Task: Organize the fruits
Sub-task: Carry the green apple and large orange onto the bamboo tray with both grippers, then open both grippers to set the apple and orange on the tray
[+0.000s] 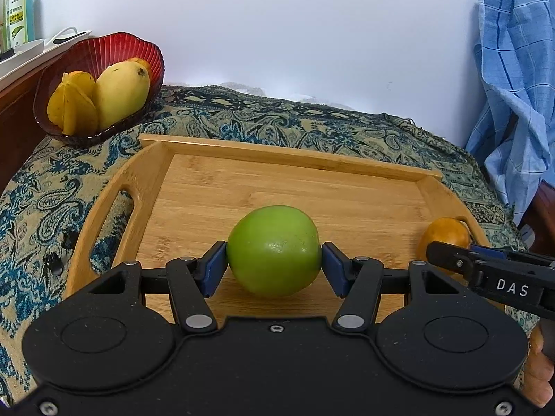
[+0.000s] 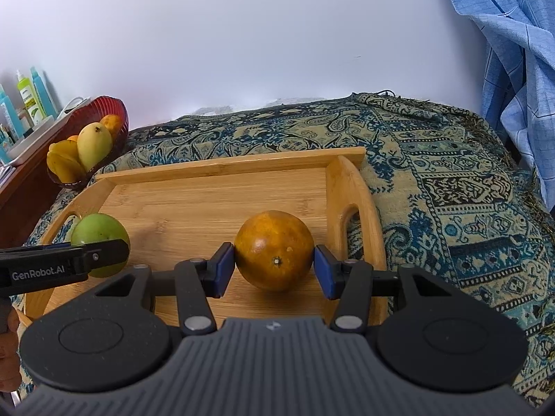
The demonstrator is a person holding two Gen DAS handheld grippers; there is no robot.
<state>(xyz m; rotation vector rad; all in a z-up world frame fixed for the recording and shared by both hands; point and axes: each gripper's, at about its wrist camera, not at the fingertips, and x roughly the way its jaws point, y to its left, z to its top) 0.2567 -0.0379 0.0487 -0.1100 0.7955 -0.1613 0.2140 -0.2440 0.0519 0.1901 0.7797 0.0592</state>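
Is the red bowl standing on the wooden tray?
No, the red bowl stands on the patterned cloth beyond the wooden tray's far left corner, holding yellow fruits.

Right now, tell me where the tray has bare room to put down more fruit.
The wooden tray is bare across its whole far half, between the back rim and the two fruits. Near the front, the green fruit in the left gripper and the orange fruit in the right gripper leave a gap between them. The red bowl is crowded.
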